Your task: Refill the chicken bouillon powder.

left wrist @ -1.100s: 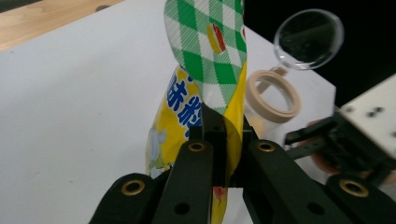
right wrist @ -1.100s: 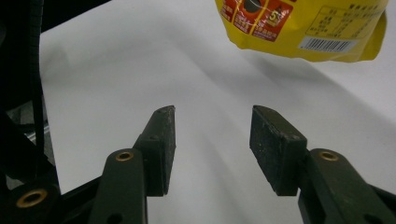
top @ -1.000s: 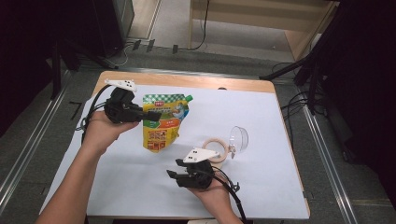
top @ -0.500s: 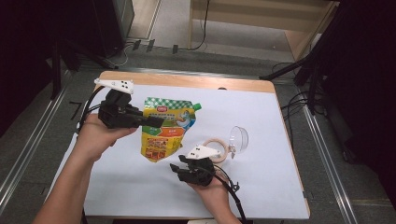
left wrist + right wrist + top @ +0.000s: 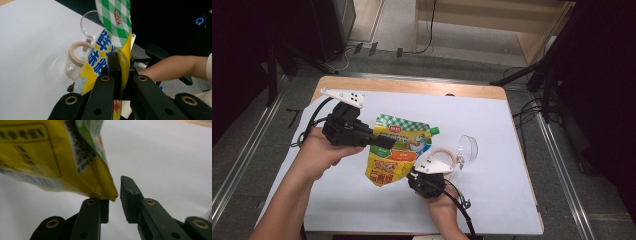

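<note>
High view: left gripper (image 5: 384, 141) clamps pouch (image 5: 398, 157) mid-body, held over table (image 5: 512, 210); long axis runs toward right gripper (image 5: 414, 176).
Left gripper view: jaws shut on pouch (image 5: 110, 53); jar (image 5: 75, 60) beyond.
Right gripper view: jaws narrowly parted, pouch corner (image 5: 110, 193) just above the gap, nearer left jaw.

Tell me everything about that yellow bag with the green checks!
The yellow pouch is a soft, shiny refill bag with a green-and-white checked top, blue writing, food pictures and a small green spout at one top corner. The left tool is shut on its upper part, holding it over the white table cover. Its bottom corner sits between the open jaws of the right tool. A clear jar lies behind it.
</note>
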{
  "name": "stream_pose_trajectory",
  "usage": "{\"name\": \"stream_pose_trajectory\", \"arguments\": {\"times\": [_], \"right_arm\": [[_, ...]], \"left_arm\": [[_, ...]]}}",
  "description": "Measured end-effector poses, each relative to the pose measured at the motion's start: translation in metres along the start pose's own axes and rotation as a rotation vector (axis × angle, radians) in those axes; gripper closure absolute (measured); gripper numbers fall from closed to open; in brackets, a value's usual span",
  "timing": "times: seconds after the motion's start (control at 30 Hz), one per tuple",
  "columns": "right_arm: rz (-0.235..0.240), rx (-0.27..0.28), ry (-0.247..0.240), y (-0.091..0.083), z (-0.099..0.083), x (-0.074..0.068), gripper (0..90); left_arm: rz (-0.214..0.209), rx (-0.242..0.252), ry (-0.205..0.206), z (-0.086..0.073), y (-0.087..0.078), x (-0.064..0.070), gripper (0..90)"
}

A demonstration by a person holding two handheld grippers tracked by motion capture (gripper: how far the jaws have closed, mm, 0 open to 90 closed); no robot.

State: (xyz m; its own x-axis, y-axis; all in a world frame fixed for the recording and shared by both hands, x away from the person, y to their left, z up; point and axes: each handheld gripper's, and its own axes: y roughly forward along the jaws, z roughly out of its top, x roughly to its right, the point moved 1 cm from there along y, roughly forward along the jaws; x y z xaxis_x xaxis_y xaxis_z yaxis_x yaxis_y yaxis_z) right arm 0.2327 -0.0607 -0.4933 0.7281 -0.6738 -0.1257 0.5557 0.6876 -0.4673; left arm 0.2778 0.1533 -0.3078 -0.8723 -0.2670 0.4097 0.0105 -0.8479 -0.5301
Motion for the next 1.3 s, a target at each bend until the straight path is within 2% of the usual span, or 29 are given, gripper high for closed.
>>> {"name": "stream_pose_trajectory", "arguments": {"times": [0.07,0.2,0.33,0.4,0.5,0.7,0.83,0.93,1.03,1.2,1.3], "right_arm": [[0.016,0.015,-0.016,0.0,0.001,-0.003,76.8],[0.012,0.004,-0.097,0.0,0.0,-0.012,75.1],[0.042,0.0,-0.102,0.001,0.0,-0.017,69.4],[0.05,0.001,-0.124,-0.001,0.0,-0.023,69.4],[0.055,0.003,-0.157,-0.001,0.0,-0.028,69.3],[0.093,-0.009,-0.179,-0.005,0.0,-0.039,69.6],[0.119,-0.021,-0.189,-0.006,-0.001,-0.044,69.5],[0.141,-0.025,-0.184,-0.007,-0.001,-0.048,69.5],[0.163,-0.025,-0.18,-0.007,-0.001,-0.051,69.5],[0.195,-0.035,-0.165,-0.008,0.0,-0.055,69.5],[0.216,-0.034,-0.159,-0.008,0.001,-0.058,69.2]], "left_arm": [[0.039,0.0,0.004,0.0,0.001,-0.001,90.0],[0.076,0.001,0.002,0.0,0.004,-0.003,90.0],[0.074,0.018,0.019,0.0,0.008,-0.002,89.4],[0.089,0.028,0.038,-0.001,0.01,-0.003,87.5],[0.095,0.041,0.037,-0.002,0.013,-0.005,86.3],[0.108,0.049,0.021,-0.004,0.02,-0.01,83.8],[0.114,0.029,0.004,-0.005,0.028,-0.014,83.2],[0.106,0.024,-0.007,-0.005,0.034,-0.014,83.1],[0.119,0.012,-0.001,-0.006,0.039,-0.014,82.9],[0.113,-0.006,-0.003,-0.007,0.05,-0.016,82.7],[0.114,-0.021,-0.015,-0.008,0.059,-0.016,81.3]]}}
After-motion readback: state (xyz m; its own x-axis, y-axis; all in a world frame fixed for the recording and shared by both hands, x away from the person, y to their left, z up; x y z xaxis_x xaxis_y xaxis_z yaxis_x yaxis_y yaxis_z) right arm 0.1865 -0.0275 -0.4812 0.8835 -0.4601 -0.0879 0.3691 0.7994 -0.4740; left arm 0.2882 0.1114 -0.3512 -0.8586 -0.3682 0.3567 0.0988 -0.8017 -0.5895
